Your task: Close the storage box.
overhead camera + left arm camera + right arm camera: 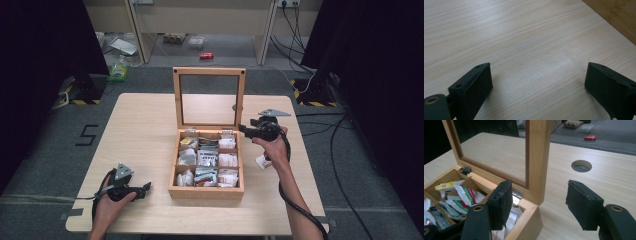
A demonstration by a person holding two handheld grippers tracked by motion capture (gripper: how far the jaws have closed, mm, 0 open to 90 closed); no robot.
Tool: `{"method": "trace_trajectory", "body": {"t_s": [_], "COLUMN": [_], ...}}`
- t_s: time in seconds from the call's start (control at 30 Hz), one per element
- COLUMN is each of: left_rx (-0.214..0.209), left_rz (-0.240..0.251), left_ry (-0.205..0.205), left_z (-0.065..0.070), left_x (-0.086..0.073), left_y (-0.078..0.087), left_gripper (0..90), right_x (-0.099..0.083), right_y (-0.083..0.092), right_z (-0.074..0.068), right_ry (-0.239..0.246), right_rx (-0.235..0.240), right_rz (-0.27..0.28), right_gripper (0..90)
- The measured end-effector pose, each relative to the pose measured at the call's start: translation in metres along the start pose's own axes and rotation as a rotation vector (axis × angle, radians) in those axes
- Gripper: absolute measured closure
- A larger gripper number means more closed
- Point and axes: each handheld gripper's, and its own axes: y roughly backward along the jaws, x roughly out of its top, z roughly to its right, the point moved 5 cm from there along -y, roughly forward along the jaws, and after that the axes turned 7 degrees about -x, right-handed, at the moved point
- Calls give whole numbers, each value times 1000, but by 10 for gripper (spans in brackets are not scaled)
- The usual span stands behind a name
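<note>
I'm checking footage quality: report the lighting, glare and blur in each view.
High view: evenly lit table, dark surroundings, the wooden box sharp. Left gripper view: soft sheen on the tabletop, with the left gripper jaws slightly soft, casting faint shadows. Right gripper view: right gripper pads blurred up close; the glass lid shows no strong glare.

**Open wooden box at table centre**

Light wooden box (206, 190) with 9 compartments holding tea sachets (206, 159). Glass-paned lid (209, 98) hinged at rear edge, standing upright, fully open. 1 sachet (261, 161) lying just right of the box.
</note>
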Motion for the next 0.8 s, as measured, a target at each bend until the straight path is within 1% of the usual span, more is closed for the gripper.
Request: {"method": "trace_trajectory", "body": {"t_s": [0.07, 0.3, 0.37, 0.6, 0.7, 0.8], "left_rx": [0, 0, 0, 0, 0, 0], "left_rz": [0, 0, 0, 0, 0, 0], "left_ry": [0, 0, 0, 0, 0, 0], "left_z": [0, 0, 0, 0, 0, 0], "left_x": [0, 0, 0, 0, 0, 0], "left_y": [0, 0, 0, 0, 0, 0], "left_gripper": [69, 70, 69, 69, 69, 69], "right_x": [2, 7, 10, 19, 22, 24], "right_y": [-2, -12, -15, -25, -28, -31], "right_z": [0, -3, -5, -5, -6, -7], "right_ry": [-1, 23, 24, 58, 55, 66], "right_rx": [1, 4, 1, 1, 2, 4], "right_rz": [1, 8, 9, 4, 1, -1], "right_gripper": [403, 455, 457, 464, 468, 470]}}
